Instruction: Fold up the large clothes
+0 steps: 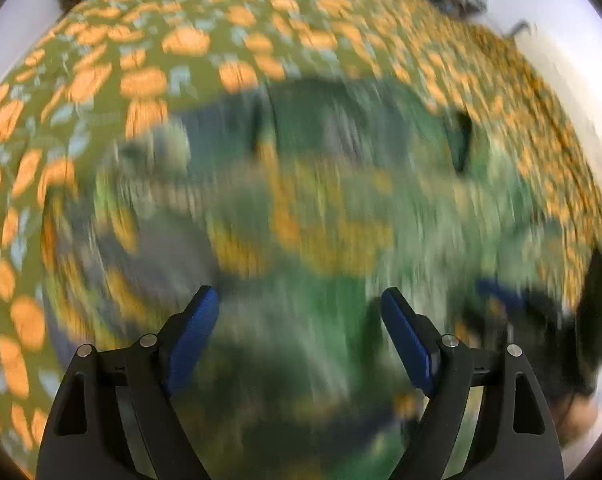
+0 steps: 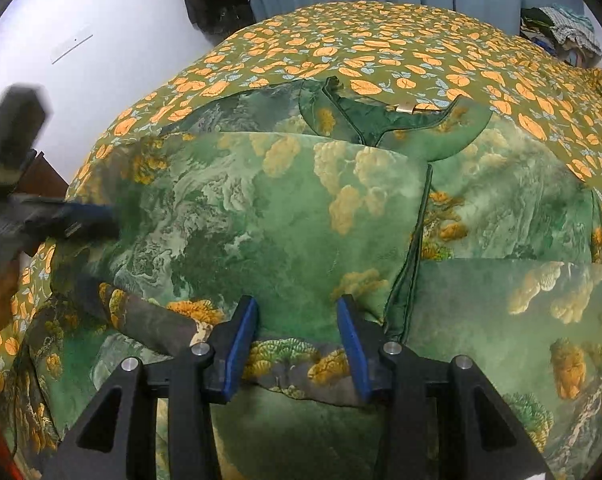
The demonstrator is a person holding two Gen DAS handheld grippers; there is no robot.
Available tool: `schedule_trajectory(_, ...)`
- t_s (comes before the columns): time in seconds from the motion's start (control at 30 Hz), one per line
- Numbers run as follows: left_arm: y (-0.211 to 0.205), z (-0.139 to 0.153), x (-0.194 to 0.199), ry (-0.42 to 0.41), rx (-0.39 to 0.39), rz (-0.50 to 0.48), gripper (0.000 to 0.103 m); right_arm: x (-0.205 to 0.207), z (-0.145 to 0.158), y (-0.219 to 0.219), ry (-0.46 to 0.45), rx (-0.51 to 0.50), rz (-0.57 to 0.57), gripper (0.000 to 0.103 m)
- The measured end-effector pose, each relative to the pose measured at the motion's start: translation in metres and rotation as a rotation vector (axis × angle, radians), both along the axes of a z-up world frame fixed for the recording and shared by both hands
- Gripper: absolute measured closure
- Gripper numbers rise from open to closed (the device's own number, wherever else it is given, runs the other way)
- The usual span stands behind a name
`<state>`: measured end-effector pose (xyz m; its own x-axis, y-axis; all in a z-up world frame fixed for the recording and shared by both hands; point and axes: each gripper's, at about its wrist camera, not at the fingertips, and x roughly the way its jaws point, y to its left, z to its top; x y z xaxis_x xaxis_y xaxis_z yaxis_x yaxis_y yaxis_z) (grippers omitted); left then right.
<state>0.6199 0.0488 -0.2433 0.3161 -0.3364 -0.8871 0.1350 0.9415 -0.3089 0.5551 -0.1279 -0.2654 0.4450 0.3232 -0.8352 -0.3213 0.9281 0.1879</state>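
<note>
Green landscape-print garment (image 2: 285,208), partly folded, fills mid-frame; left gripper (image 1: 300,300) wide, empty; right gripper (image 2: 297,308) narrower, gripping nothing.

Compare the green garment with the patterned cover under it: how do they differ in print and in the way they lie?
Print: the green garment shows a landscape with pale clouds and golden trees; the bed cover shows small orange leaves on olive.
Pose: the garment lies partly folded, with layers and a dark green piped edge; the cover is spread as one layer beneath it.
Extent: the cover reaches beyond the garment at the far side.
Both are printed fabric.
</note>
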Motion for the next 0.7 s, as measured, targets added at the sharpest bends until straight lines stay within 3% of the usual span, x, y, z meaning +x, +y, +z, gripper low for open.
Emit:
schedule_trajectory(0.13, 0.004, 0.007, 0.022, -0.097, 0.001, 0.083, 0.019, -0.002, -0.001, 0.0, -0.005, 0.006, -0.008, 0.061)
schedule_trajectory(0.23, 0.005, -0.008, 0.02, -0.071, -0.01, 0.087, 0.018, -0.002, -0.001, 0.0, -0.008, 0.007, -0.01, 0.061)
schedule_trajectory(0.33, 0.006, -0.013, -0.001, -0.07, -0.001, 0.068, 0.018, -0.002, -0.001, -0.001, -0.006, 0.01, -0.01, 0.061)
schedule_trajectory(0.7, 0.003, 0.015, -0.112, -0.05, 0.113, -0.125, 0.014, -0.002, 0.008, 0.008, 0.018, -0.058, -0.038, 0.059)
